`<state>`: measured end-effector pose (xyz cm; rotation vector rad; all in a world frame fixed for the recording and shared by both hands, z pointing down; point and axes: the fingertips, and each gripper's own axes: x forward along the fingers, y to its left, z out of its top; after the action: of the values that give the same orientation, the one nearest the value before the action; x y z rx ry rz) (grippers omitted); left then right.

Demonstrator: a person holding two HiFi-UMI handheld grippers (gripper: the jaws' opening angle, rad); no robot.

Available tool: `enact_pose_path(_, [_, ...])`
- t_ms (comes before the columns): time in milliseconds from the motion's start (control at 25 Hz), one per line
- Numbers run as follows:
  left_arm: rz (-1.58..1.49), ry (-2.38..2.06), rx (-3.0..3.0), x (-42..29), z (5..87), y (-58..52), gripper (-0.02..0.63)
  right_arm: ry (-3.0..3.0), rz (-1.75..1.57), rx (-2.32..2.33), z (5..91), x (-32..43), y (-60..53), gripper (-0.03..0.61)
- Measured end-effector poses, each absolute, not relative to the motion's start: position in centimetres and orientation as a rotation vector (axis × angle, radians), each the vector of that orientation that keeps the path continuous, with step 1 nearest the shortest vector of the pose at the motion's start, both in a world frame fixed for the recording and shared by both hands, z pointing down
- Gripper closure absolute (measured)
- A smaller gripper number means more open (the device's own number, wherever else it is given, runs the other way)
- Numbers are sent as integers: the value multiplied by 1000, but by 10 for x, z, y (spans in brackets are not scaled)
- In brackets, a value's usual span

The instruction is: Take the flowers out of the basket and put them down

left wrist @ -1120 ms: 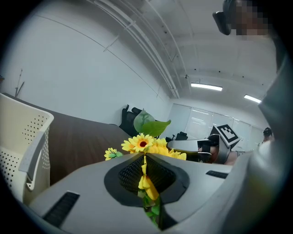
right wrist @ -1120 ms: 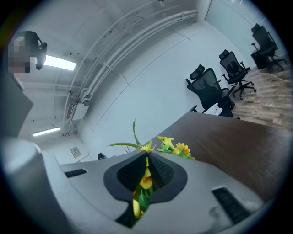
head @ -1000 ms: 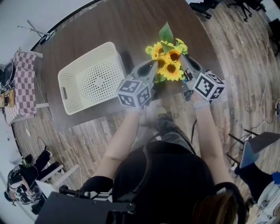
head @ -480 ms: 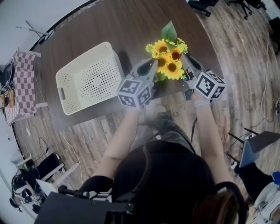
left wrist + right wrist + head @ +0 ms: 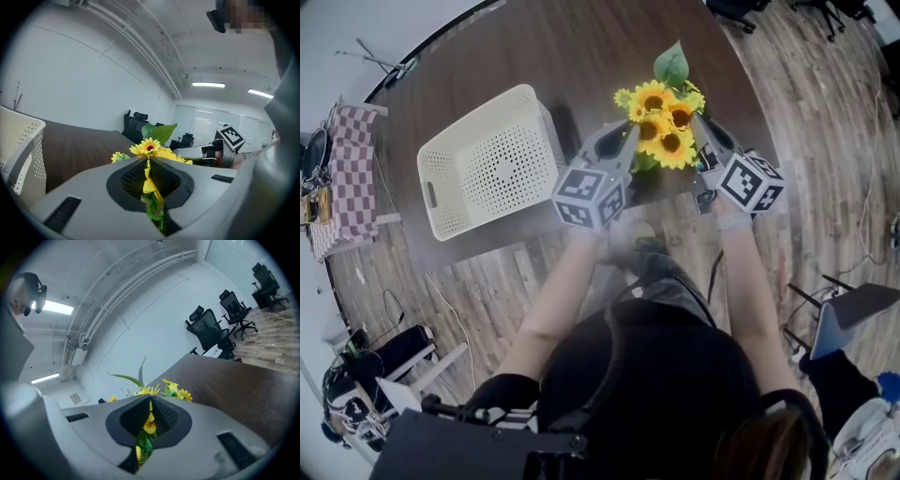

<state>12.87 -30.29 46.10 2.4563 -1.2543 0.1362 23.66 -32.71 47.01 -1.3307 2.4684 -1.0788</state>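
- Flowers [image 5: 664, 127]: one bunch of small sunflowers with yellow petals, brown-orange centres and green foliage; a single broad green leaf [image 5: 671, 64] stands out at its far side.
- Location of flowers: outside the basket, to its right, over the near right part of the dark brown table [image 5: 534, 47]. The views do not show whether the bunch touches the tabletop.
- Left gripper [image 5: 632, 137]: closed on the flowers from the left. In its own view [image 5: 147, 161] the black ribbed pads [image 5: 164, 178] stand almost together, with a yellow petal and green leaves pinched in the slit, and the blooms [image 5: 149, 147] rise just beyond the tips.
- Right gripper [image 5: 695, 127]: closed on the same bunch from the right. In its own view [image 5: 150, 401] yellow and green parts sit clamped between the pads [image 5: 165, 418], with blooms [image 5: 171, 389] and a thin leaf beyond.
- Basket [image 5: 502, 169]: cream plastic, rectangular, with perforated walls and floor and nothing inside. It sits on the table left of the grippers and apart from the flowers; its wall [image 5: 21, 150] shows at the left edge of the left gripper view.
- Surroundings: wood-plank floor [image 5: 825, 112]; black office chairs [image 5: 211, 329] at the far side of the room.
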Motion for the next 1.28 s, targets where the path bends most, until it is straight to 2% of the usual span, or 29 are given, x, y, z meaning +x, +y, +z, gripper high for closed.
enact_pose_path(640, [128, -1318, 2417, 122, 460, -305, 584, 2438, -1092, -1322, 473, 241, -330, 571])
enact_pose_path(960, [122, -1331, 2425, 123, 457, -305, 578, 2455, -1037, -1437, 474, 249, -328, 548])
enact_pose_path(1040, [122, -1343, 2427, 123, 456, -305, 578, 2475, -996, -1452, 470, 250, -327, 525])
enact_pose_path(1280, [119, -1363, 2435, 123, 453, -303, 574, 2504, -925, -1481, 464, 254, -323, 525])
